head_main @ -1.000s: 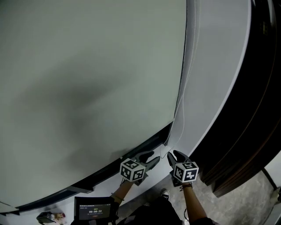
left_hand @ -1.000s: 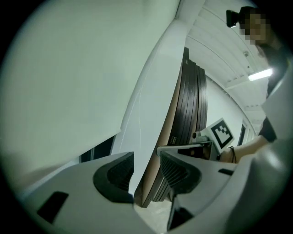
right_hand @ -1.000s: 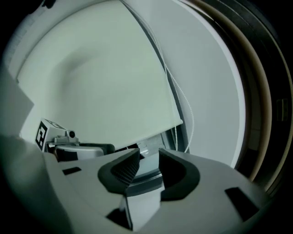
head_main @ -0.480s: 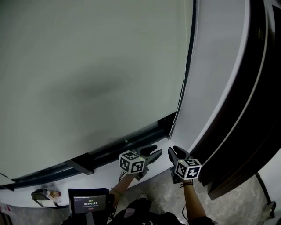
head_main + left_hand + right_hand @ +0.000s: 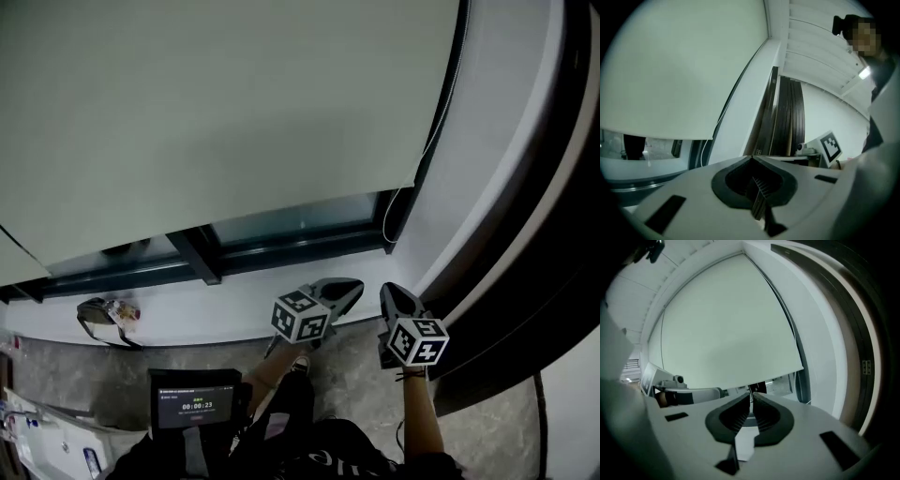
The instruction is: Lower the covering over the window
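The pale grey-green fabric roller blind (image 5: 234, 122) is lowered nearly fully; a glass strip (image 5: 300, 225) is left bare. The left hand-held gripper (image 5: 354, 287) is closed, while the jaws of the right hand-held gripper (image 5: 390, 292) have just been closing to a slit, both empty

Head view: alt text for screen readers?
A blind covers most of the window, leaving a strip bare above the sill. The left gripper is shut and the right gripper has just been closing, both empty.
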The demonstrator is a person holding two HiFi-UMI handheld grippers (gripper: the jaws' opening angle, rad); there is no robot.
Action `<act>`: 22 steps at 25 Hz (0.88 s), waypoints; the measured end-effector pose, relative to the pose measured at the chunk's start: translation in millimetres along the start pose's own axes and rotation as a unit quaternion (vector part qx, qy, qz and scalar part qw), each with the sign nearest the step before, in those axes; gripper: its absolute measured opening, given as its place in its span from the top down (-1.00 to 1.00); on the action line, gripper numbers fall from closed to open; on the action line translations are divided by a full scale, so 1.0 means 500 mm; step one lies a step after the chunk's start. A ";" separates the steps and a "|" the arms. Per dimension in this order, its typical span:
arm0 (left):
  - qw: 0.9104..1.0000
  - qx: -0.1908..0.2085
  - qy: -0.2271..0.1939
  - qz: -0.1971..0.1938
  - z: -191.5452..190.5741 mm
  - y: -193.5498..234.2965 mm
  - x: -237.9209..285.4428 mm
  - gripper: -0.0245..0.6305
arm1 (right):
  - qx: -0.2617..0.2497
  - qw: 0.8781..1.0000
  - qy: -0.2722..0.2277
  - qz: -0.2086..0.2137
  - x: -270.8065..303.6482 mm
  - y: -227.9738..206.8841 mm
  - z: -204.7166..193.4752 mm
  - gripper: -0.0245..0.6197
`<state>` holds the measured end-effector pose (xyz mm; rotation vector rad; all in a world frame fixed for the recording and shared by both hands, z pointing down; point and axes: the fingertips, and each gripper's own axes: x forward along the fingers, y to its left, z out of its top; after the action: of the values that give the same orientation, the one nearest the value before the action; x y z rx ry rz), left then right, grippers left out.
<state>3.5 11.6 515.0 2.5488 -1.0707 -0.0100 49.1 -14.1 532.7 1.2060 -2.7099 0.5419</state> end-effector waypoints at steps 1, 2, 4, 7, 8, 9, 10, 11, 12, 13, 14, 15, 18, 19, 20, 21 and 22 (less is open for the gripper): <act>1.000 -0.001 -0.002 0.007 -0.010 -0.018 -0.015 0.93 | -0.001 1.000 0.001 0.007 -0.019 0.015 -0.009 0.84; 1.000 -0.002 -0.006 0.014 -0.020 -0.036 -0.030 0.92 | -0.001 1.000 0.002 0.015 -0.038 0.029 -0.018 0.85; 1.000 -0.006 -0.013 0.027 -0.037 -0.068 -0.055 0.93 | -0.002 1.000 0.002 0.028 -0.072 0.053 -0.034 0.86; 0.999 -0.013 -0.020 0.042 -0.055 -0.108 -0.083 0.93 | -0.004 0.999 0.005 0.042 -0.114 0.079 -0.051 0.87; 0.999 -0.015 -0.021 0.044 -0.060 -0.122 -0.092 0.92 | -0.003 0.999 0.006 0.046 -0.127 0.087 -0.054 0.87; 0.999 -0.015 -0.021 0.046 -0.063 -0.134 -0.101 0.93 | -0.003 0.999 0.006 0.048 -0.139 0.096 -0.057 0.87; 0.999 -0.015 -0.022 0.047 -0.066 -0.145 -0.110 0.93 | -0.004 0.999 0.005 0.049 -0.148 0.104 -0.058 0.87; 0.999 -0.013 -0.022 0.046 -0.067 -0.153 -0.119 0.93 | -0.004 0.999 0.003 0.050 -0.155 0.113 -0.058 0.87; 0.999 -0.012 -0.022 0.046 -0.067 -0.158 -0.127 0.93 | -0.004 0.999 0.000 0.051 -0.158 0.122 -0.058 0.87; 0.999 -0.011 -0.022 0.045 -0.066 -0.162 -0.134 0.93 | -0.003 0.999 -0.002 0.051 -0.161 0.130 -0.057 0.88; 0.999 -0.010 -0.023 0.045 -0.065 -0.164 -0.140 0.93 | -0.002 0.999 -0.005 0.051 -0.163 0.136 -0.056 0.88; 0.999 -0.011 -0.024 0.044 -0.064 -0.168 -0.145 0.92 | 0.000 0.999 -0.008 0.050 -0.166 0.141 -0.054 0.88; 0.999 -0.012 -0.025 0.042 -0.064 -0.178 -0.163 0.93 | 0.000 0.999 -0.015 0.047 -0.184 0.161 -0.051 0.88; 0.999 -0.013 -0.025 0.041 -0.065 -0.180 -0.172 0.92 | -0.002 0.999 -0.016 0.045 -0.188 0.171 -0.051 0.88; 0.999 -0.014 -0.026 0.040 -0.067 -0.180 -0.183 0.92 | -0.003 0.999 -0.017 0.044 -0.190 0.182 -0.053 0.88; 0.999 -0.015 -0.025 0.038 -0.069 -0.179 -0.195 0.92 | -0.003 0.999 -0.017 0.042 -0.191 0.193 -0.055 0.88; 0.999 -0.016 -0.025 0.036 -0.071 -0.177 -0.209 0.92 | -0.003 0.999 -0.017 0.039 -0.191 0.206 -0.059 0.88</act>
<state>-4.5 152.5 503.7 2.4916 -1.1724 -0.0724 36.6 126.5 507.5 1.1219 -2.7956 0.5254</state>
